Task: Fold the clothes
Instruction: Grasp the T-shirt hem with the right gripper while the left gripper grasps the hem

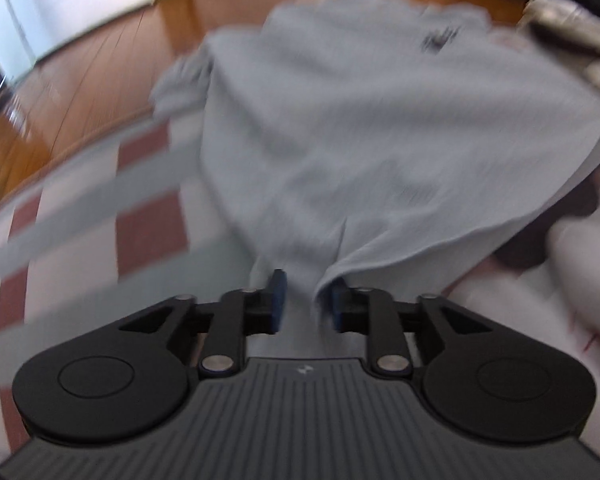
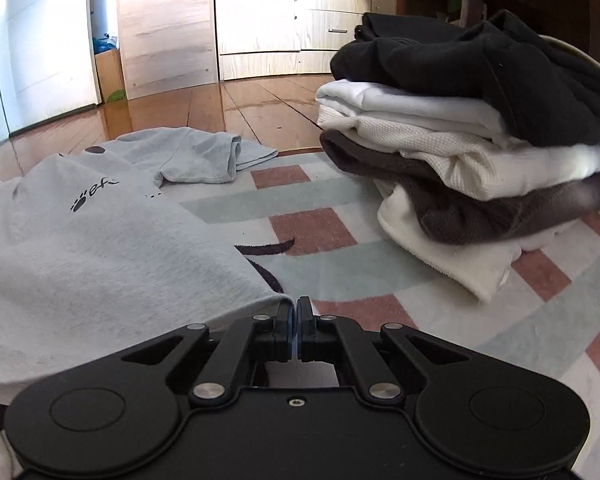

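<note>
A light grey T-shirt [image 2: 100, 248] with a small black paw-print logo lies spread on a checked rug [image 2: 312, 232], one short sleeve folded over at its far side. My right gripper [image 2: 297, 312] is shut, and the shirt's near hem corner runs into its pads. The left wrist view is blurred by motion. There the same grey T-shirt [image 1: 340, 120] stretches away ahead. My left gripper [image 1: 306, 300] stands open low over the rug [image 1: 152, 232]; a fold of the hem hangs between the jaws by the right pad, and no pad presses on it.
A stack of folded clothes [image 2: 480, 152] in black, white and brown sits on the rug to the right of the shirt. Beyond the rug lie a glossy wooden floor [image 2: 220, 112] and wooden drawers [image 2: 284, 20]. A pale blurred shape [image 1: 580, 248] lies at the left view's right edge.
</note>
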